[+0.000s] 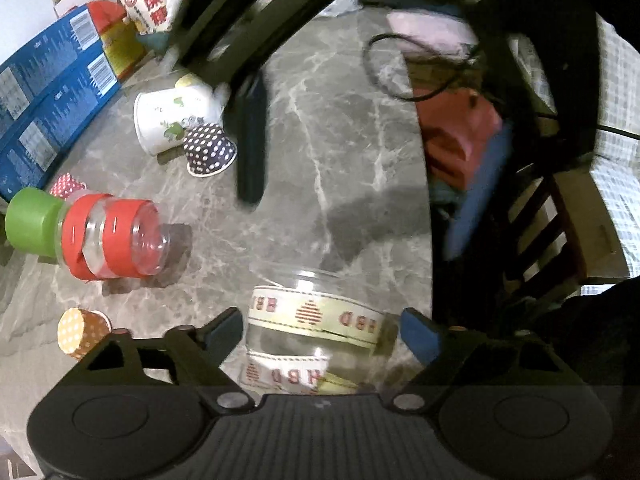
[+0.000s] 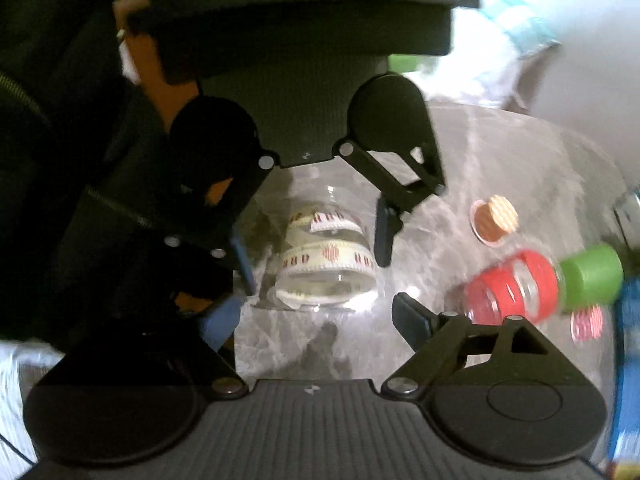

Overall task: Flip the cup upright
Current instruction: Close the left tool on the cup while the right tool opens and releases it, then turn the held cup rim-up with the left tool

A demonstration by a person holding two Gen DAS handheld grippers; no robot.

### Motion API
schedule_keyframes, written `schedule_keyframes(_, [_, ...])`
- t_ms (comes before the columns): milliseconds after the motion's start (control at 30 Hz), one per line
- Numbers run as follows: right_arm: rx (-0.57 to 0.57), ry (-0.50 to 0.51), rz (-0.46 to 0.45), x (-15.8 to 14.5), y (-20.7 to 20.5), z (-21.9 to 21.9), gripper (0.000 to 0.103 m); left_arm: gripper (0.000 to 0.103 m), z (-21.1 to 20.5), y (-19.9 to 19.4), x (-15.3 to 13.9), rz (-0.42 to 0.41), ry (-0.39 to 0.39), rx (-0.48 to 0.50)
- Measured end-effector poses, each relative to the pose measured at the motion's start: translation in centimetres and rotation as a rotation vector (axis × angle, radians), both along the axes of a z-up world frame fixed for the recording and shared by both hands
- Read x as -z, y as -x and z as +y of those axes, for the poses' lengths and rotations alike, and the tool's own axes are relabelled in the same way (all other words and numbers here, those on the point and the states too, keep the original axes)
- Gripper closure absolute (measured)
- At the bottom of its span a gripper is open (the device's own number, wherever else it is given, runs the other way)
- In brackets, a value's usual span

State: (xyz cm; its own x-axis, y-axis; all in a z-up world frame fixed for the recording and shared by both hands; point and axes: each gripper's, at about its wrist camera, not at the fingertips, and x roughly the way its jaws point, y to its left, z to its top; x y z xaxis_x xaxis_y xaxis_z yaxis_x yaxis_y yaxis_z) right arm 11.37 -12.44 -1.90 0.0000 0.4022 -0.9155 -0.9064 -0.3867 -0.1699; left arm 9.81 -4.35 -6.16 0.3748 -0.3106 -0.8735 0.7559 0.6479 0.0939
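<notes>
A clear cup (image 1: 316,332) wrapped in cream ribbon with red marks stands on the grey marble table (image 1: 344,152), mouth down as far as I can tell. My left gripper (image 1: 322,330) is open with a finger on each side of the cup, not touching it. The right wrist view shows the same cup (image 2: 326,258) between those fingers. My right gripper (image 2: 316,320) is open and empty, just short of the cup; in the left wrist view its blurred fingers (image 1: 250,136) hang above the table.
A clear bottle (image 1: 108,236) with red tape and a green cap lies on its side at left. Small dotted paper cups (image 1: 208,150), a white floral cup (image 1: 172,120), blue boxes (image 1: 48,112) and a wooden chair (image 1: 552,216) surround the spot.
</notes>
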Motion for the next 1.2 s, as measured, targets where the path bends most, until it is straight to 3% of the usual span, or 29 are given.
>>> schedule_keyframes(67, [0.067,-0.045,0.016,-0.6,-0.3,-1.4,0.002,0.025,-0.1,-0.2,0.1,0.004,-0.005,-0.013])
schedule_keyframes(133, [0.136,-0.095,0.031,-0.9,-0.7,-2.8,0.002,0.032,-0.1,-0.5,0.0,0.006,-0.011,-0.029])
schedule_keyframes(333, [0.346,-0.293,0.058,-1.7,-0.4,-6.7,0.001,0.033,-0.7,-0.5,-0.6,-0.012,-0.061,-0.067])
schedule_keyframes(500, [0.74,-0.525,0.214,-1.5,-1.7,-10.3,0.001,0.034,-0.6,-0.1,-1.9,-0.053,-0.063,-0.137])
schedule_keyframes(567, [0.921,-0.608,0.317,-1.1,-1.8,-12.2,0.001,0.034,-0.2,0.2,-3.1,-0.083,-0.021,-0.21])
schedule_keyframes(667, [1.127,-0.739,0.434,0.1,-1.2,-15.1,0.001,0.034,0.9,0.7,-5.0,-0.143,0.116,-0.388])
schedule_keyframes(733, [1.209,-0.822,0.459,0.9,-0.5,-16.7,0.001,0.034,1.6,1.6,-5.4,-0.199,0.224,-0.553])
schedule_keyframes(833, [1.292,-0.931,0.484,2.6,0.6,-18.5,0.001,0.034,2.0,3.5,-5.4,-0.252,0.371,-0.677])
schedule_keyframes(933, [1.393,-0.998,0.465,3.6,1.6,-19.4,0.001,0.034,1.7,5.3,-5.4,-0.314,0.453,-0.739])
schedule_keyframes(1000, [1.422,-1.053,0.455,4.0,2.4,-19.8,0.001,0.033,1.4,6.9,-5.7,-0.414,0.483,-0.753])
schedule_keyframes(1067, [1.429,-1.127,0.481,4.5,3.0,-20.0,0.001,0.033,1.2,8.5,-5.4,-0.522,0.525,-0.798])
schedule_keyframes(1133, [1.425,-1.214,0.504,4.9,3.6,-20.1,0.001,0.033,1.1,9.0,-4.9,-0.554,0.575,-0.797])
schedule_keyframes(1200, [1.412,-1.276,0.472,5.2,4.4,-20.1,0.001,0.033,0.5,9.9,-4.4,-0.647,0.586,-0.803])
